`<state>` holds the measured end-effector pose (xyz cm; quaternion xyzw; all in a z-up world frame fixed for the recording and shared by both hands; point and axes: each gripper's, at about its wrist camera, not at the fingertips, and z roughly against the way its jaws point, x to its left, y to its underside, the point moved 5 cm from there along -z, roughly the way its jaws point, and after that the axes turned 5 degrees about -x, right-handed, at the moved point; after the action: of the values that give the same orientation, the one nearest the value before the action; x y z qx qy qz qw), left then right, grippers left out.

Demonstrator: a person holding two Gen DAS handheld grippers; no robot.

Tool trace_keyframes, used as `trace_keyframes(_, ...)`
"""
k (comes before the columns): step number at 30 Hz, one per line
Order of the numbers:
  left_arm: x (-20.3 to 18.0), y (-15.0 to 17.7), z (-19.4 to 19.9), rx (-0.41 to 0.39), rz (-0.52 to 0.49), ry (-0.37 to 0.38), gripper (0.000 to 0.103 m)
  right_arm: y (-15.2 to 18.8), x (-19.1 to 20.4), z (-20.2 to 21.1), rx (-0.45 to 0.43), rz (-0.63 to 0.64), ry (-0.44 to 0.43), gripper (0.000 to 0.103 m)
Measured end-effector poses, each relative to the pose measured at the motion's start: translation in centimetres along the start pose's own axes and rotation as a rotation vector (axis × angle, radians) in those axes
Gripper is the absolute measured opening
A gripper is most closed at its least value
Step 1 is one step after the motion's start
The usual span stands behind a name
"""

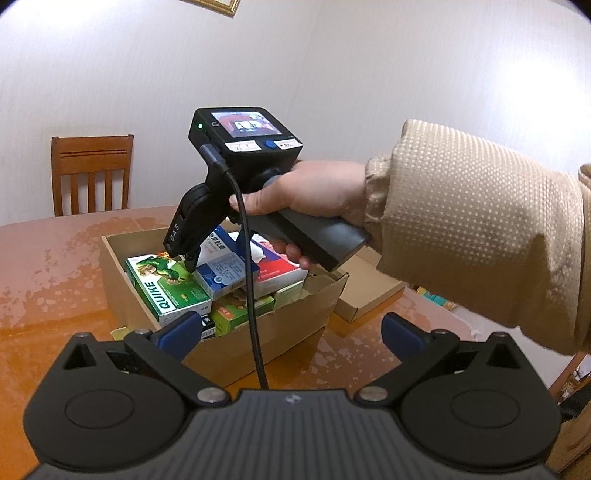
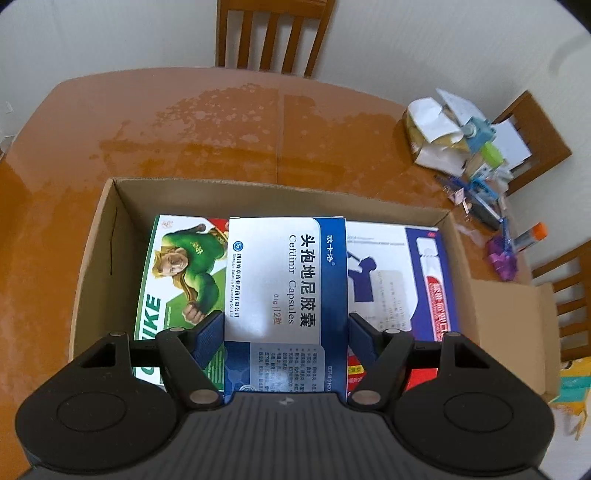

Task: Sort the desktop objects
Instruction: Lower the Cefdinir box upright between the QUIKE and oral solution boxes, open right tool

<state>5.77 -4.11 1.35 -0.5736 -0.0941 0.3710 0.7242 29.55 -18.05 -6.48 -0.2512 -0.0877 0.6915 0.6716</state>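
My right gripper (image 2: pixel 286 334) is shut on a blue-and-white Cefdinir medicine box (image 2: pixel 284 280), holding it over the open cardboard box (image 2: pixel 221 194). In the cardboard box lie a green QUIKE box (image 2: pixel 177 273) on the left and a white, blue and red box (image 2: pixel 399 280) on the right. In the left wrist view the right gripper (image 1: pixel 195 254) holds the Cefdinir box (image 1: pixel 225 271) above the cardboard box (image 1: pixel 236 350), beside the green QUIKE box (image 1: pixel 166 288). My left gripper (image 1: pixel 291 334) is open and empty, near the cardboard box's front side.
The box stands on an orange-brown wooden table (image 2: pixel 184 129). A pile of papers, pens and small items (image 2: pixel 476 166) lies at the table's right. The box's flap (image 2: pixel 513 325) sticks out to the right. Wooden chairs (image 2: pixel 273 33) stand around the table.
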Motion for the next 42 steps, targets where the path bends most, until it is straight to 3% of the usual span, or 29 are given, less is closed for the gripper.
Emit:
trace_keyframes(16, -0.3, -0.8, 2.1, -0.043, 0.031, 0.014, 0.103, -0.4, 2.3, -1.8, 0.054, 0.076, 0.148, 0.076)
trace_keyframes(32, -0.5, -0.8, 1.5, -0.042, 0.032, -0.009, 0.103, -0.7, 2.7, -2.0, 0.068, 0.045, 0.040, 0.076)
trace_keyframes(42, -0.8, -0.5, 1.7, -0.039, 0.025, -0.011, 0.103, -0.9, 1.2, -2.7, 0.095, -0.040, -0.032, 0.076)
